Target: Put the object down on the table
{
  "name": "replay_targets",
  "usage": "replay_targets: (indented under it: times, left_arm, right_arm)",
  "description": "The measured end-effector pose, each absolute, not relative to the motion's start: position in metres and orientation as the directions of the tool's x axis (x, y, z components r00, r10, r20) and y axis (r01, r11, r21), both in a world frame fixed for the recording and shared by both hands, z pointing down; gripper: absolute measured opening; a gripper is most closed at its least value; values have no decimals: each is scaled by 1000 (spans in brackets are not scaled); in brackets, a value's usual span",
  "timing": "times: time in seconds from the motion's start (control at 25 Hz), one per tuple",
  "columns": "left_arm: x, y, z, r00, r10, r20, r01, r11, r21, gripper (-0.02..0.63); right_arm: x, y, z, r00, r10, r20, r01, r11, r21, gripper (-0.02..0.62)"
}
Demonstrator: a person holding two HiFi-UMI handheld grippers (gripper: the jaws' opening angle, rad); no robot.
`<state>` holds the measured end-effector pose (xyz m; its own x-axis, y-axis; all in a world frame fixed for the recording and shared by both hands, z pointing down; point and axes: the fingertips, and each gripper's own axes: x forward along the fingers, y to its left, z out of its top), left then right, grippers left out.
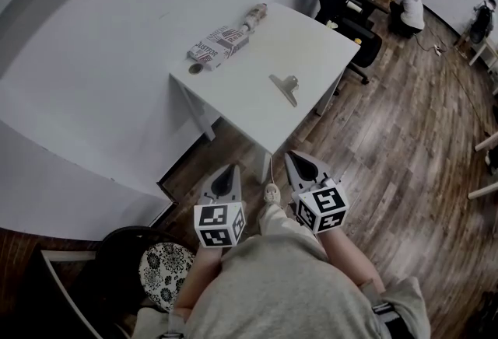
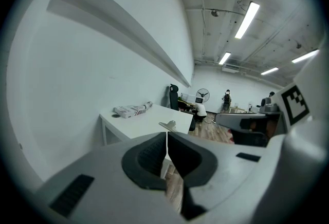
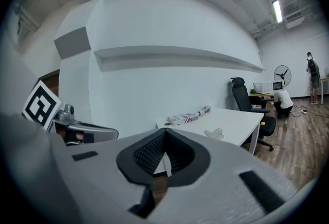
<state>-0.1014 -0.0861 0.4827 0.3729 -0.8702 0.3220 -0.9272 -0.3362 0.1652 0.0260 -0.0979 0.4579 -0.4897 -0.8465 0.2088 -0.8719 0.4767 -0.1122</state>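
The left tool (image 1: 227, 171) is held clenched on nothing, short of the counter's (image 1: 319, 42) near edge, and the right tool (image 1: 300, 162) beside it is likewise clenched and empty. On the counter a printed box (image 1: 219, 45) is seen at the far left, with the clip (image 1: 285, 86) lying to its right, well apart from both tools.

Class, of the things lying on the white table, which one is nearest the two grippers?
The metal clip, alone toward the near side of the table; the printed carton and tube lie along its far edge.
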Motion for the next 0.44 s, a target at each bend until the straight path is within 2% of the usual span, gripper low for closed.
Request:
replay_targets:
  times: [0.44]
  left_arm:
    - [-104, -95, 486, 369, -869, 330, -928, -329, 172, 11]
  right_arm:
    - [23, -107, 459, -493, -844, 211, -870, 478, -118, -2]
